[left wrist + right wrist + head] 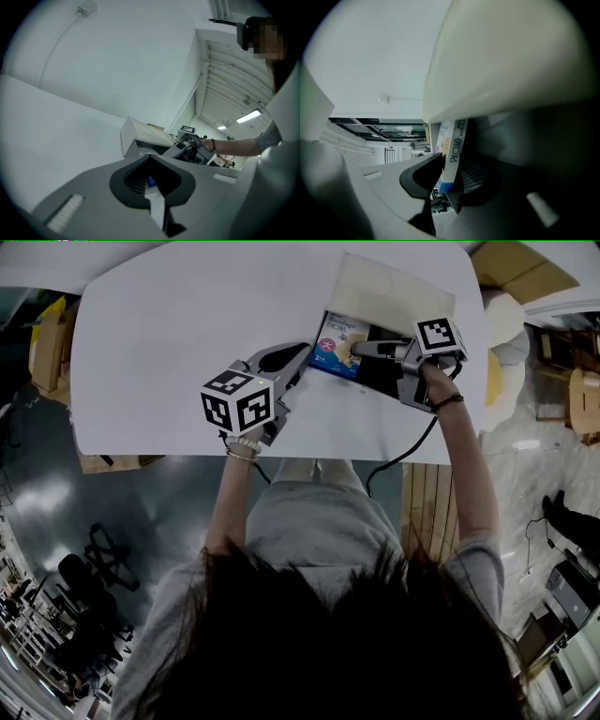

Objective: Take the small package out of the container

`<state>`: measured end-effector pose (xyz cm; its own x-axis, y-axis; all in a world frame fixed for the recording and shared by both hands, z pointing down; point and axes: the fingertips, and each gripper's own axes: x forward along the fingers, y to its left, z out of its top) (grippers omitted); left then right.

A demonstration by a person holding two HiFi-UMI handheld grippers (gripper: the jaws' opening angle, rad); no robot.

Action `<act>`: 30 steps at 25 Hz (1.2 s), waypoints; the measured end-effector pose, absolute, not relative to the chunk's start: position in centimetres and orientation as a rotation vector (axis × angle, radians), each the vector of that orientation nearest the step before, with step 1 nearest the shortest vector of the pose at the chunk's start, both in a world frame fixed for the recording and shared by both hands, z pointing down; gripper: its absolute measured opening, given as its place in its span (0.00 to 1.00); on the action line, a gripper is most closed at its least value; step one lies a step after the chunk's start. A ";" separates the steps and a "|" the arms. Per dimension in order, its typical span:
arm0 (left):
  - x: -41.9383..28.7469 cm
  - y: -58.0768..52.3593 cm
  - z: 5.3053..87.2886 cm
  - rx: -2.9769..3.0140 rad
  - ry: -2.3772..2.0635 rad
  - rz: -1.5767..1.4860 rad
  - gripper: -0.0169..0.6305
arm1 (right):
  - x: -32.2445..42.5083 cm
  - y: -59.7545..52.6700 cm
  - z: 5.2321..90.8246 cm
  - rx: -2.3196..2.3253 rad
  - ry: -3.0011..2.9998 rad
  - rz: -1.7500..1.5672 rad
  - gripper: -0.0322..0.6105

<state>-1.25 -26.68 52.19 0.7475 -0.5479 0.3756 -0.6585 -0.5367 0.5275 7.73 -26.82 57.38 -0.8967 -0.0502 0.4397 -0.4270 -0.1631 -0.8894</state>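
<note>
The small blue-and-white package [337, 338] sticks out of the left end of the pale box container [394, 287], which lies on the white table [169, 334]. My right gripper [361, 348] reaches in from the right. In the right gripper view the package [452, 140] stands on edge between its jaws, both pads against it, under the box's flap [511, 56]. My left gripper [302, 354] points at the package's left end. In the left gripper view its jaws stand close together just short of the container [140, 136], with a bit of blue package [150, 181] showing through the slit.
A black cable [403, 456] runs from the right gripper over the table's near edge. Off the table at the top right stand cardboard boxes [520, 268]. A wooden board [431, 493] lies on the floor below the table's right corner.
</note>
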 end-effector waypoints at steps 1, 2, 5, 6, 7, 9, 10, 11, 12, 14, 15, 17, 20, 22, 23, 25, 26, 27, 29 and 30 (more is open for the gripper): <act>-1.2 -26.7 52.1 2.278 -0.902 0.214 0.01 | 7.7 -26.9 57.4 0.546 -1.836 2.156 0.25; -1.2 -26.8 52.1 2.278 -0.902 0.213 0.01 | 7.7 -26.9 57.3 0.544 -1.827 2.163 0.25; -1.2 -26.9 51.9 2.279 -0.905 0.208 0.01 | 7.5 -26.9 57.2 0.533 -1.811 2.180 0.24; -1.2 -26.9 51.9 2.279 -0.905 0.207 0.01 | 7.5 -26.9 57.2 0.529 -1.806 2.186 0.24; -1.2 -26.9 51.9 2.279 -0.905 0.206 0.01 | 7.6 -26.9 57.2 0.526 -1.802 2.191 0.24; -1.2 -26.9 51.9 2.280 -0.908 0.204 0.01 | 7.5 -26.9 57.2 0.517 -1.796 2.202 0.24; -1.2 -26.9 51.9 2.279 -0.909 0.202 0.01 | 7.5 -27.0 57.2 0.513 -1.795 2.207 0.24; -1.2 -26.9 51.9 2.278 -0.910 0.200 0.01 | 7.5 -27.0 57.1 0.508 -1.794 2.212 0.24; -1.2 -26.9 51.9 2.277 -0.911 0.198 0.01 | 7.5 -27.0 57.0 0.503 -1.794 2.219 0.24; -1.1 -26.8 51.8 2.275 -0.913 0.197 0.01 | 7.6 -27.0 56.8 0.494 -1.795 2.235 0.23; -1.2 -26.8 51.8 2.274 -0.913 0.197 0.01 | 7.6 -27.1 56.7 0.489 -1.795 2.242 0.23; -1.2 -26.8 51.9 2.270 -0.916 0.195 0.01 | 7.7 -27.1 56.6 0.477 -1.797 2.252 0.23; -1.3 -26.8 51.8 2.265 -0.920 0.194 0.01 | 7.8 -27.2 56.3 0.455 -1.798 2.268 0.23; -1.4 -26.8 51.8 2.264 -0.924 0.192 0.01 | 8.0 -27.3 56.2 0.448 -1.794 2.275 0.22; -1.5 -26.8 51.8 2.263 -0.925 0.191 0.01 | 8.0 -27.3 56.2 0.446 -1.793 2.278 0.22; -1.5 -26.8 51.8 2.262 -0.926 0.190 0.01 | 8.1 -27.3 56.2 0.443 -1.791 2.283 0.22; -1.5 -26.7 51.8 2.263 -0.926 0.190 0.01 | 8.1 -27.3 56.2 0.440 -1.790 2.285 0.22; -1.6 -26.7 51.8 2.263 -0.926 0.188 0.01 | 8.1 -27.3 56.1 0.437 -1.790 2.287 0.22; -1.6 -26.7 51.7 2.265 -0.928 0.185 0.01 | 8.0 -27.2 56.0 0.426 -1.790 2.286 0.21; -1.5 -26.6 51.6 2.266 -0.928 0.183 0.01 | 8.1 -27.1 55.9 0.419 -1.789 2.283 0.21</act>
